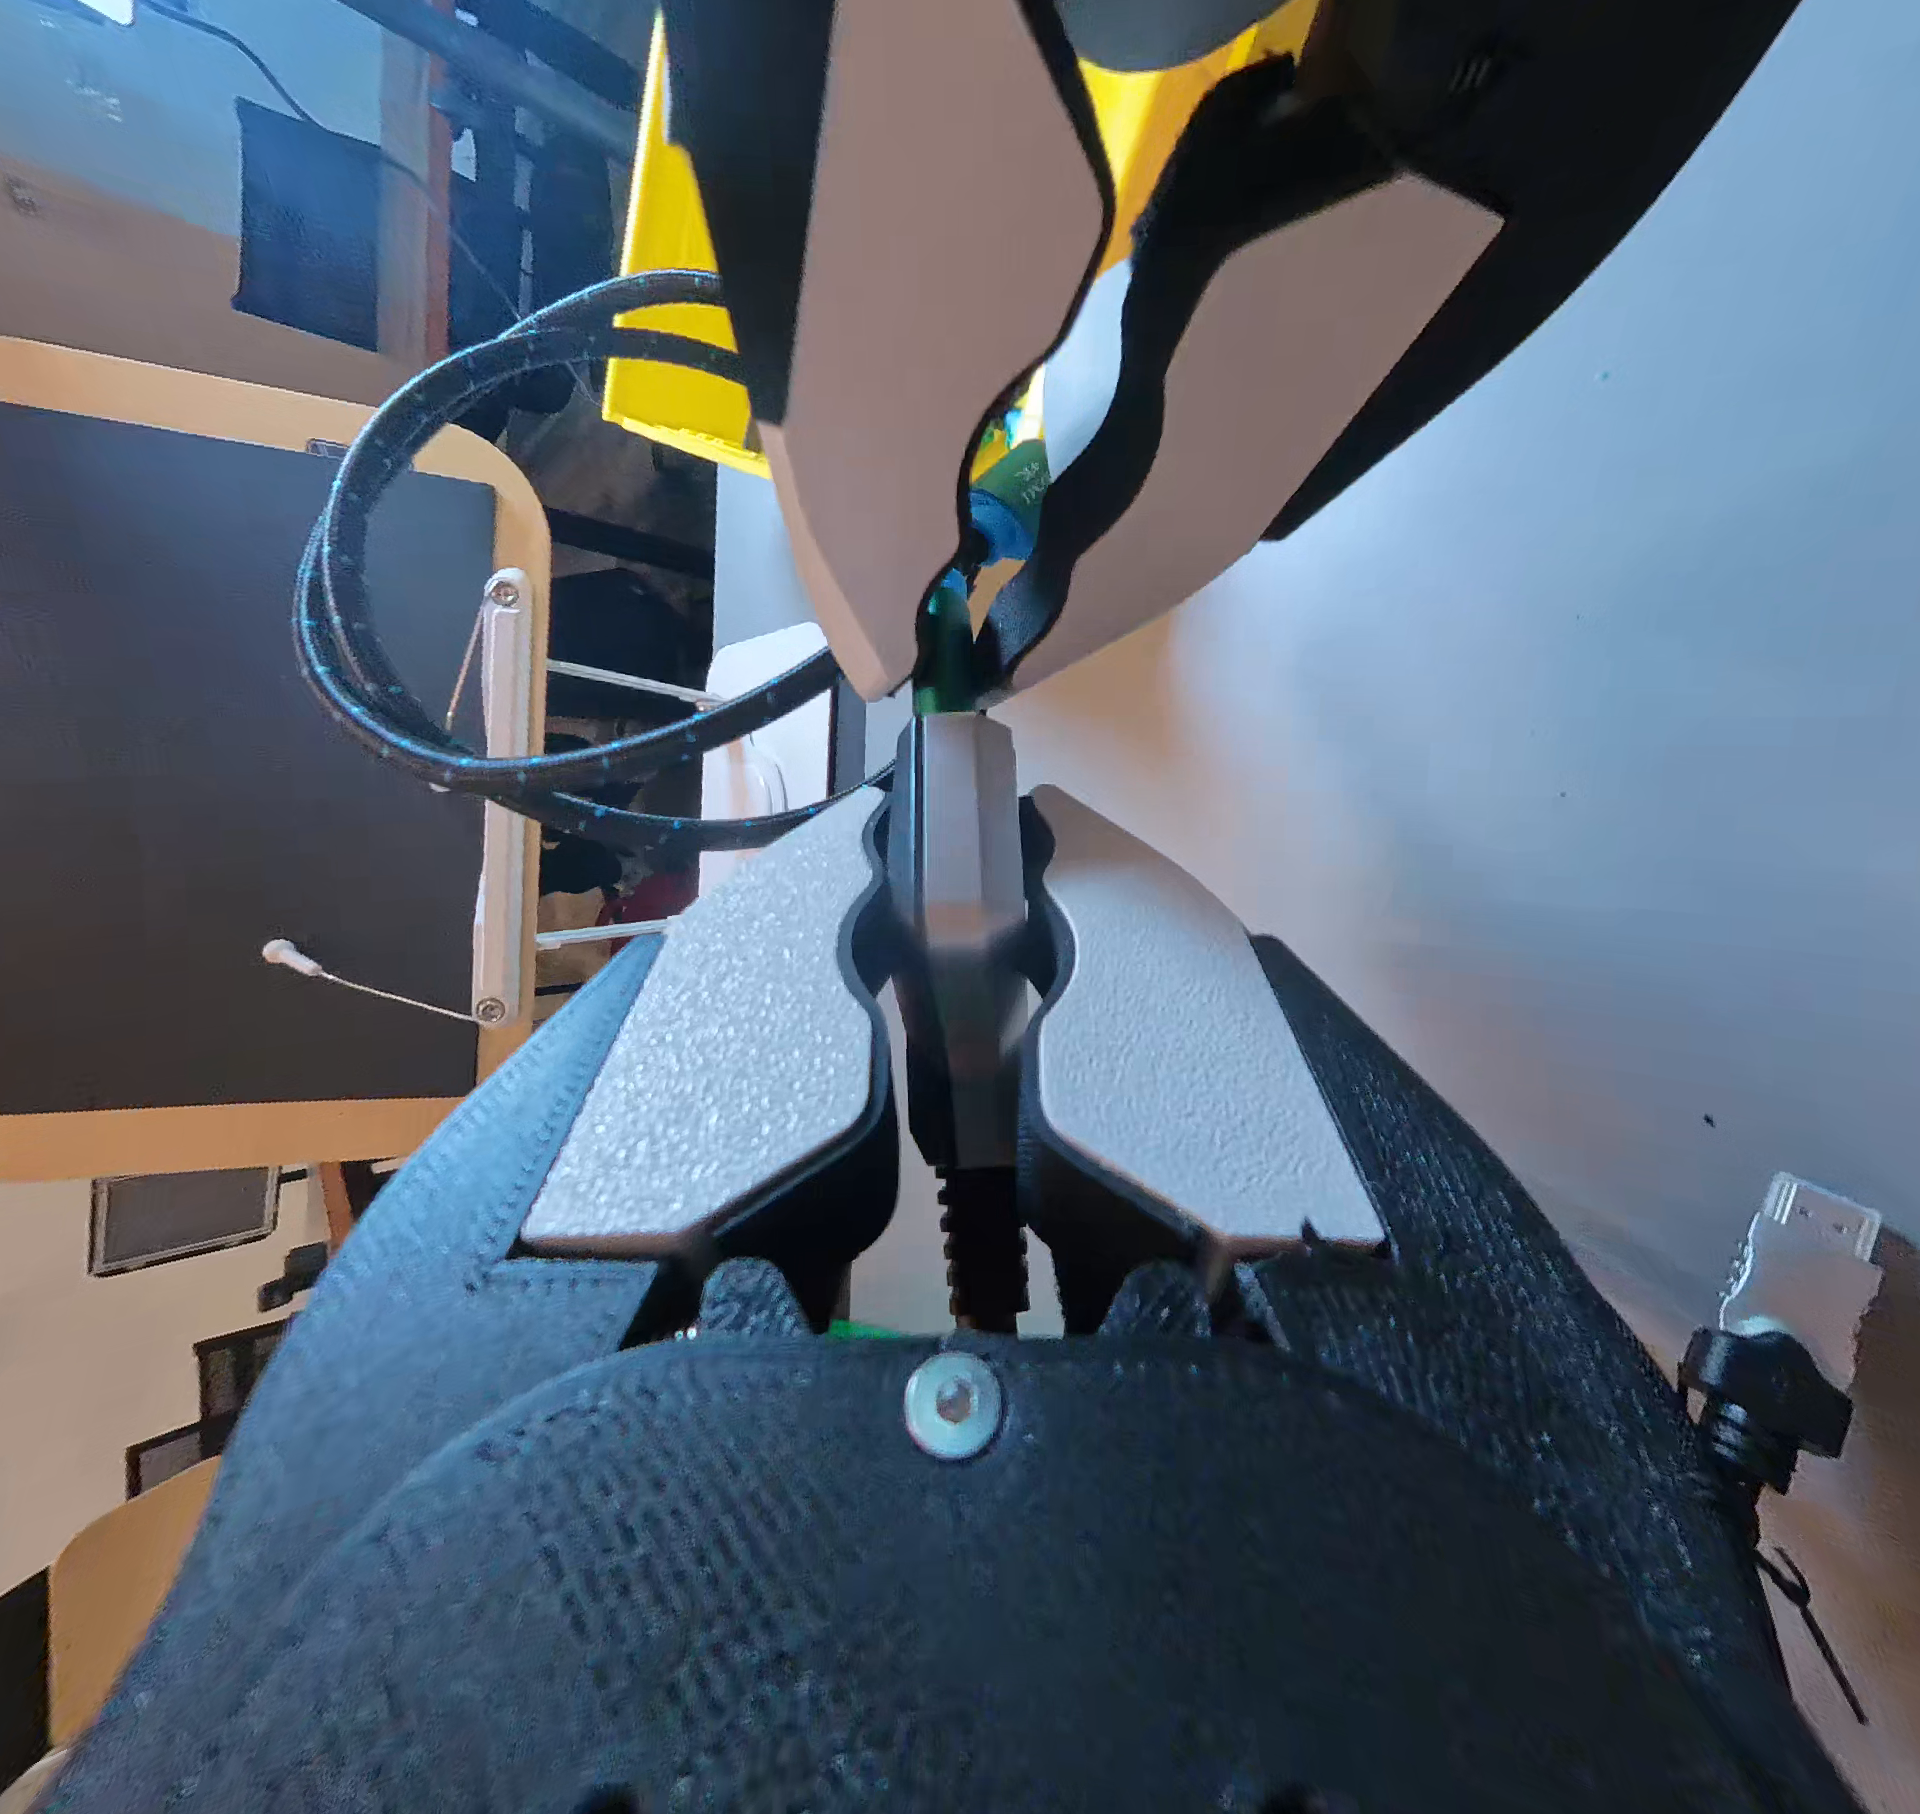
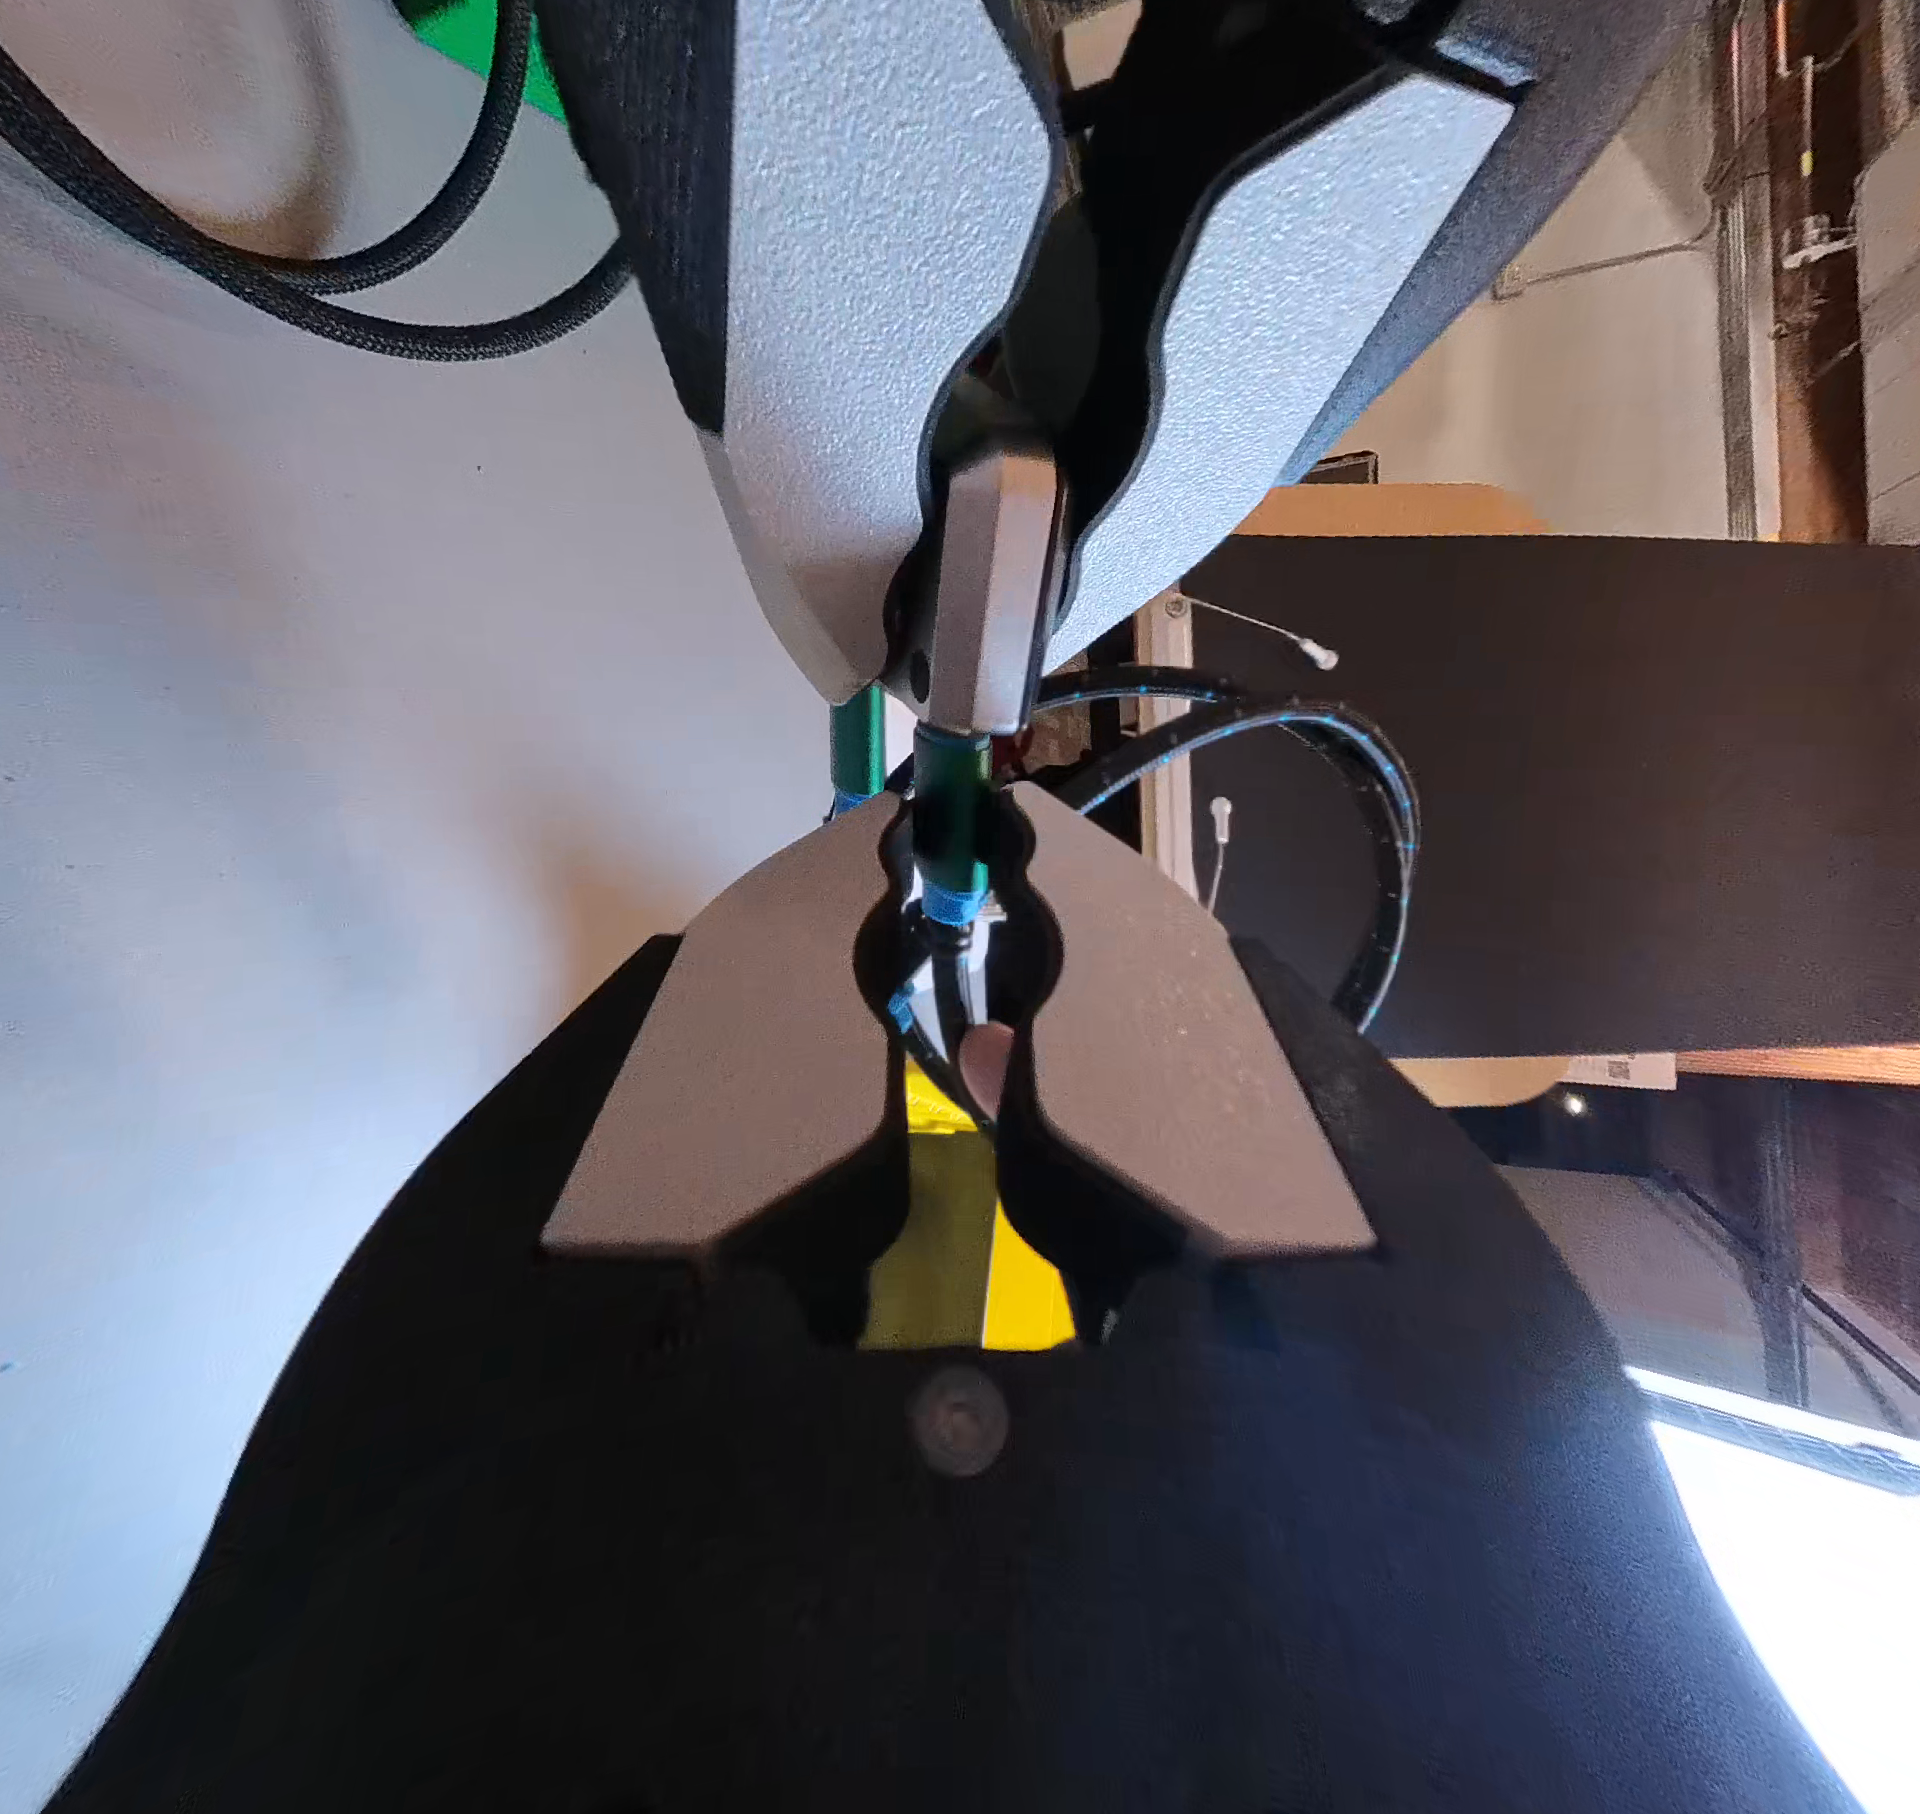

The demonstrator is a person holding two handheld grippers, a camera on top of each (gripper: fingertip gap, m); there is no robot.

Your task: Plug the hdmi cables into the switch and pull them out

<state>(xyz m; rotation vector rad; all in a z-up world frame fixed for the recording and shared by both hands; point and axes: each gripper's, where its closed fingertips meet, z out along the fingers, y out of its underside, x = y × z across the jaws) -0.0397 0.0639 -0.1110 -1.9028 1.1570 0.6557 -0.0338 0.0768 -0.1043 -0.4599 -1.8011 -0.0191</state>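
the left gripper [image 1: 961, 933] is clamped on a silver hdmi plug [image 1: 961, 912], its two fingers pressed against the plug's flanks. the plug's ribbed black strain relief trails back from the plug toward the gripper body. straight ahead of the plug's nose sits a green socket piece [image 1: 943, 647], which i take to be a port end of the switch; the right gripper [image 2: 951, 865] is closed on that green piece, and in the right wrist view the silver plug [image 2: 987, 601] meets the green piece [image 2: 948, 798] end to end. how deep the plug's metal tip sits inside cannot be told; the joint is hidden.

a second green piece [image 2: 857, 751] stands just beside the plug, on the side away from the loops. braided black cables with blue flecks [image 1: 416, 621] loop off to one side of the plug. another bare hdmi connector [image 1: 1803, 1265] lies well apart from the plug on the pale table [image 1: 1558, 725].

risks, as i judge them: the two grippers face each other in the air with nothing bracing the switch end, so any tilt between them would bind the plug or bend its tip. the right fingers hold a small, narrow part, and a hard push or pull could make it slip or twist out. the looped cables could tug the plug sideways. pulling off-axis would strain the socket.
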